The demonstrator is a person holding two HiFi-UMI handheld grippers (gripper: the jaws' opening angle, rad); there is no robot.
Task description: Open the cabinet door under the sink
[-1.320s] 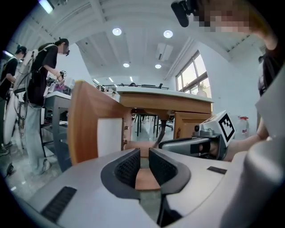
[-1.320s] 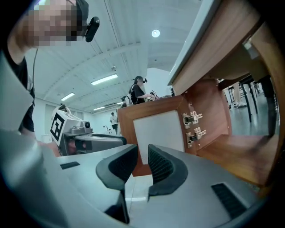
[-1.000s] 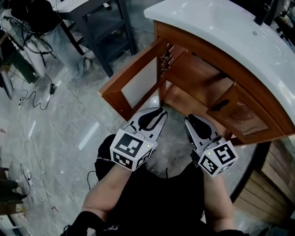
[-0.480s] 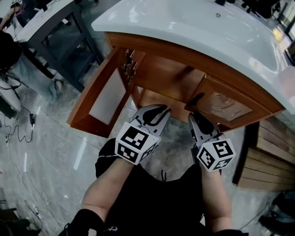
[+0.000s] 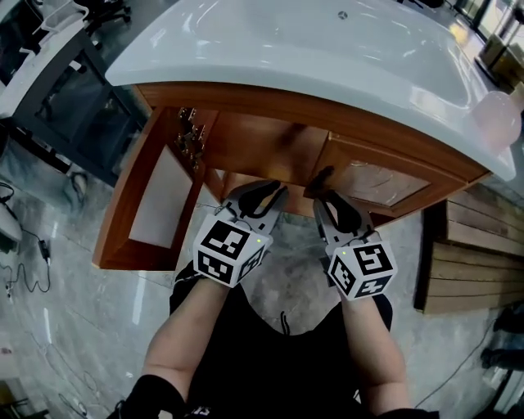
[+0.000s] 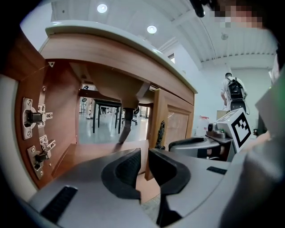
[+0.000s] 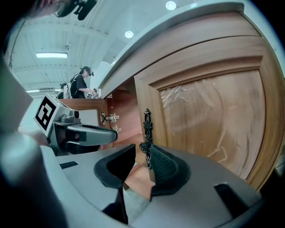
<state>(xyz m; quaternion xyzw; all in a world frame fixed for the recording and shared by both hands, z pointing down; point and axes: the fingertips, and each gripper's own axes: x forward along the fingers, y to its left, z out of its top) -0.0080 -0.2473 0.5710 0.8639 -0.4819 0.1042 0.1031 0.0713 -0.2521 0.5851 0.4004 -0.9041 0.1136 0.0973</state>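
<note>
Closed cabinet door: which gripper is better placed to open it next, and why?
Right. The right gripper, jaws just opened further, faces the dark handle of the closed door, nothing gripped yet; the left gripper points into the open compartment beside it.

At the upper left of the head view we see a dark metal table (image 5: pixel 78 98) on a pale glossy floor (image 5: pixel 65 327). Wooden boards (image 5: pixel 471 254) lie at the right edge. In the left gripper view, a person with a backpack (image 6: pixel 232 91) stands at the right, with round ceiling lights (image 6: pixel 103 8) above.
</note>
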